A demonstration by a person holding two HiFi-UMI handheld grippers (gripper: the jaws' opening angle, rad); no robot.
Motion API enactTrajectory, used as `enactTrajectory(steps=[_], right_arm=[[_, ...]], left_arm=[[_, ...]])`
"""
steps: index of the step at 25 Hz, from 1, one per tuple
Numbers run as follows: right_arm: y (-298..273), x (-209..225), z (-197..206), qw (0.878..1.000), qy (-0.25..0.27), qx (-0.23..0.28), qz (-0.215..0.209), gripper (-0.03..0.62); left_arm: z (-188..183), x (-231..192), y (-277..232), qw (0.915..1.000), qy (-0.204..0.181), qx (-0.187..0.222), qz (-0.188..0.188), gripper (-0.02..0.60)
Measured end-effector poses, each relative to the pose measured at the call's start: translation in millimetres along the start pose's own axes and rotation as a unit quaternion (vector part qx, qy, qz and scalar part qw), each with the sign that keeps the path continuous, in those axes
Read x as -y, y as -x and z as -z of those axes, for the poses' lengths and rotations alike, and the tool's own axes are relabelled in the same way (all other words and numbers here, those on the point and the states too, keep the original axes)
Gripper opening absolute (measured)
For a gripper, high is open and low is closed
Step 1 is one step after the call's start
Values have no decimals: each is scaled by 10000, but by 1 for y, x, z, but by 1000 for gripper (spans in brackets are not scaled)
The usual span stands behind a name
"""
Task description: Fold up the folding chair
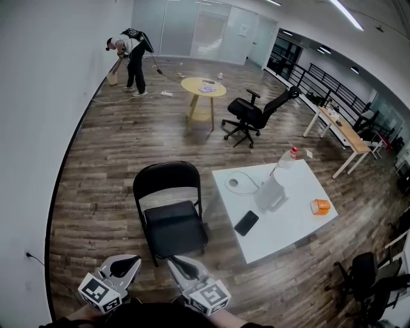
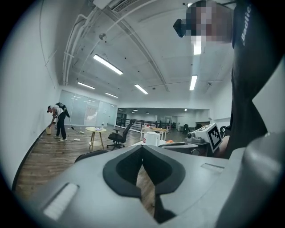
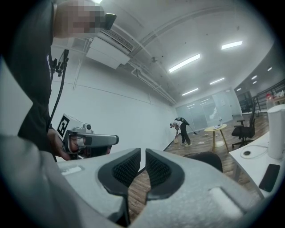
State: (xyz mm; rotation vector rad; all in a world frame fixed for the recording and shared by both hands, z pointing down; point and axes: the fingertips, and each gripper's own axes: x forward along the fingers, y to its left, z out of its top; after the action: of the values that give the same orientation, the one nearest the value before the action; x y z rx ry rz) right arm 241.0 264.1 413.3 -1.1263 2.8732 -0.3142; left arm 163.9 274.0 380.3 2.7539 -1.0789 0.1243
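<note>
Nothing is done yet: the folding chair (image 1: 170, 211) stands fully open on the floor (image 1: 96, 192), seat down, just beside the left edge of the white table (image 1: 298, 221). The left gripper (image 1: 133, 261) is clenched on nothing and the right gripper (image 1: 177, 262) is all but closed and empty. Both are short of the chair, so the whole fold remains.

A wide office with a wood-plank floor (image 1: 96, 192), white wall (image 1: 38, 128) and glass partition (image 1: 192, 29) lies under ceiling strip lights (image 1: 346, 14), with a white worktop (image 1: 295, 214) nearest, and a round yellow table (image 1: 203, 87), black swivel chair (image 1: 253, 115) and wooden desk (image 1: 343, 131) beyond.
</note>
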Motion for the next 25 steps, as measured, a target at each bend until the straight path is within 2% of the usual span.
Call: enactTrajectory(steps=[11,19,25], right_arm=[[12,23,12,9999,-100,-42,-72,35],[2,41,9,9997,-59,-90,226,35],[-18,55,10,9980,-16,-158,608,35]], left_arm=[[0,-1,-12,9997,-65,-37,-253,-3],[-4,-21,-29,10000,-53,-57,37,-2],[-3,-50,-44,9989,-140,-117,437,18]])
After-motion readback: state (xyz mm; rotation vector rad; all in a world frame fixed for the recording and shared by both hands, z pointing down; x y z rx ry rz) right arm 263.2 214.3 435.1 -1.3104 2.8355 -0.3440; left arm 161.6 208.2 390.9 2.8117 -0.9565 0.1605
